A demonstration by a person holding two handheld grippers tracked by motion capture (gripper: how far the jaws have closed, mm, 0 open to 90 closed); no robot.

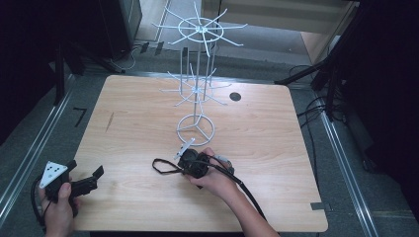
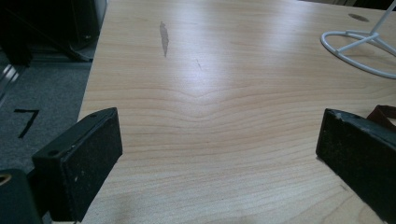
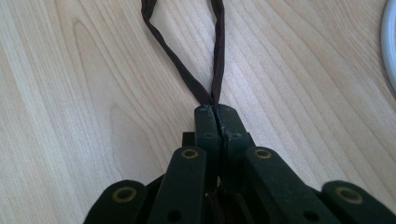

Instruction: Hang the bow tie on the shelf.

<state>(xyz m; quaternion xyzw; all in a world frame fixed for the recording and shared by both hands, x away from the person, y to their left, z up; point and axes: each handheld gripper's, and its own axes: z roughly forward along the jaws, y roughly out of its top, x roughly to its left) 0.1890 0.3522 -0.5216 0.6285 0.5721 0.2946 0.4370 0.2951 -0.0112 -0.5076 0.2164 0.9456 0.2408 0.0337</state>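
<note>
The left hand rests at the near left corner, wrapped around the left gripper, whose grey three-cornered plate faces up and whose jaws stand wide apart, pointing inward across the surface. The right forearm reaches in from the bottom edge; the right hand clasps the right gripper, its jaws pressed tight together, nipping a dark band.

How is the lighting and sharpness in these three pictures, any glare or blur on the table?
High view: the table is evenly lit, the surroundings fall into near black, and the white wire stand looks soft. Left gripper view: a pale sheen of glare runs across the wood, and the open left gripper looks slightly soft. Right gripper view: wood grain is crisp, and the right gripper pinches a dark band.
</note>
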